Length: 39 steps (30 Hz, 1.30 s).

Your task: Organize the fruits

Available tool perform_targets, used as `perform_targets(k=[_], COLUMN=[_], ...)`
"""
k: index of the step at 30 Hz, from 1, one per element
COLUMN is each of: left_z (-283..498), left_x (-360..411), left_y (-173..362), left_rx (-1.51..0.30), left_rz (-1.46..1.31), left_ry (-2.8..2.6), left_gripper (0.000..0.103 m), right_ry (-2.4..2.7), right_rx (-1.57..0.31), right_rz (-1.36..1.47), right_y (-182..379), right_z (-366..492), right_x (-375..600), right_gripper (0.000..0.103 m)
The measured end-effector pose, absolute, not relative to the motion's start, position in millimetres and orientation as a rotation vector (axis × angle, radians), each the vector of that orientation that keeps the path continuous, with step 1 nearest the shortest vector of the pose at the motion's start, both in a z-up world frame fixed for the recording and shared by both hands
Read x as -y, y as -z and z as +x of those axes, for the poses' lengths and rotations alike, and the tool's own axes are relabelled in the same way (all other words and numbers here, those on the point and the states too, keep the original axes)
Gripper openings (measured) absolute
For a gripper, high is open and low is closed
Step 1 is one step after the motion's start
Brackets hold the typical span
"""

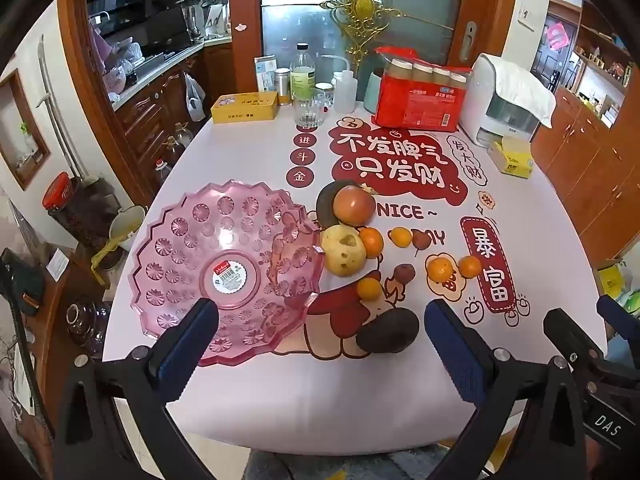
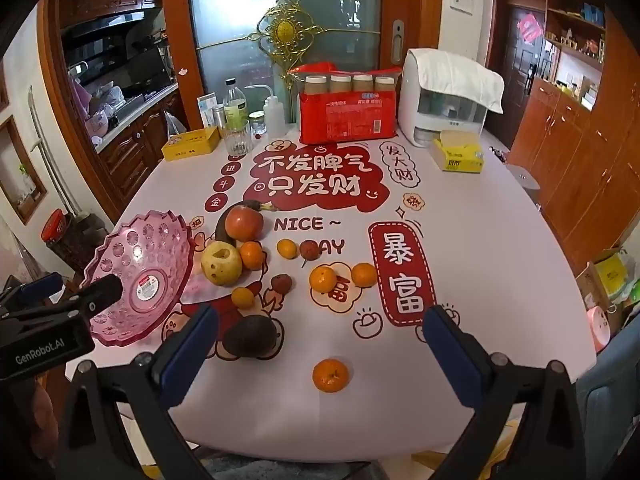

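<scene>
A pink plastic fruit bowl [image 1: 228, 268] [image 2: 140, 276] stands empty at the left of the table [image 1: 280, 392]. To its right lie a red apple [image 1: 354, 205] [image 2: 244, 222], a yellow pear [image 1: 344, 250] [image 2: 221, 262], a dark banana [image 2: 236, 216], a dark avocado [image 1: 387, 330] [image 2: 250, 336], two lychees [image 2: 281, 283] and several mandarins [image 1: 440, 269]. One mandarin [image 2: 330, 375] lies alone nearest the front edge. My left gripper [image 1: 320, 340] [image 2: 72, 288] hangs open above the bowl's near rim and the avocado. My right gripper [image 2: 320, 344] [image 1: 592, 320] is open above the lone mandarin, holding nothing.
Along the far edge stand a yellow tin [image 1: 245, 107], a glass [image 1: 309, 111], bottles [image 1: 303, 72], a red pack of jars [image 1: 420, 94], a white appliance under a cloth [image 1: 508, 100] and a yellow tissue box [image 1: 514, 156]. Kitchen counters lie left, wooden cabinets [image 2: 580, 168] right.
</scene>
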<state>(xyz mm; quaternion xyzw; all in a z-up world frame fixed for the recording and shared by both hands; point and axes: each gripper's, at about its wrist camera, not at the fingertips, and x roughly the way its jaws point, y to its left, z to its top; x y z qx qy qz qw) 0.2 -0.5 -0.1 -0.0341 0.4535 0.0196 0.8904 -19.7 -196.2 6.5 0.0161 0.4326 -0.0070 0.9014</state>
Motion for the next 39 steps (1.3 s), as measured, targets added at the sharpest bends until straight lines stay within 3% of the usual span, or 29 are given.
perform_targets(k=[39], left_z=[-10], left_x=[-7], left_y=[6], left_rx=[-0.960], left_rz=[-0.113], left_ry=[0.045], left_gripper=[0.102], right_ry=[-0.014], right_rx=[-0.868], right_rz=[0.079], right_y=[-2], right_z=[-30], right_x=[184], right_gripper=[0.101])
